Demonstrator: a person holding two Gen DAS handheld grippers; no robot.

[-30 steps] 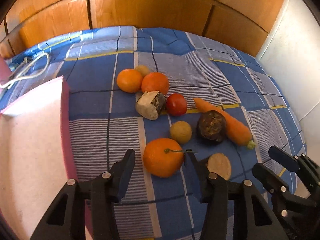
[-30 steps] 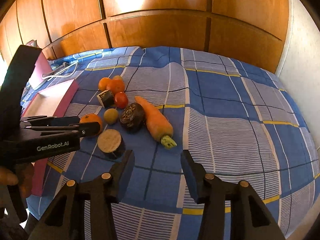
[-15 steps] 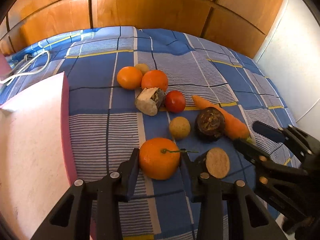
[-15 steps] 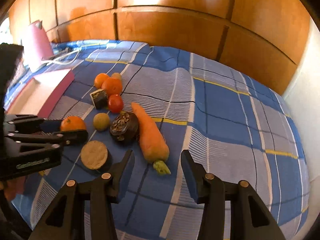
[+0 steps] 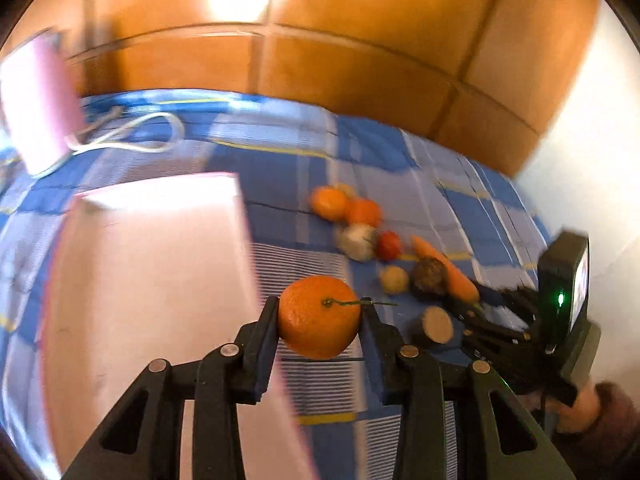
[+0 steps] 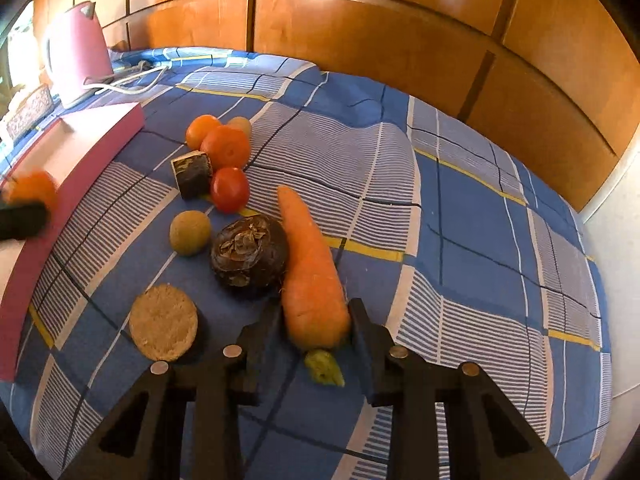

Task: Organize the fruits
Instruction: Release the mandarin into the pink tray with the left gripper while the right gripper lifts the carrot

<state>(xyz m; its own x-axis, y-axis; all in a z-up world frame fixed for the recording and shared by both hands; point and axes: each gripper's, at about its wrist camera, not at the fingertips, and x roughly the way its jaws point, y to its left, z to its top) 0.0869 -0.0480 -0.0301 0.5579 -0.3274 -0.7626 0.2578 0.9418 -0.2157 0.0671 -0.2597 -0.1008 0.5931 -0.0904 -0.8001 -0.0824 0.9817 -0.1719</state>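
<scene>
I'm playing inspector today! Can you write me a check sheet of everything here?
Surface: blue checked bedsheet, wrinkled.
Job's things: stemmed orange mandarin lifted beside shallow pink tray; long orange carrot, red tomato, two more orange citrus fruits, small yellow-green round fruit on the sheet.
Clutter: dark round root, cut tan root slice, dark cut chunk.
Grippers: left gripper clamps the mandarin; right gripper straddles the carrot's thick end.
Cables: white cord.
Surroundings: pink electric kettle, wooden panelling.
</scene>
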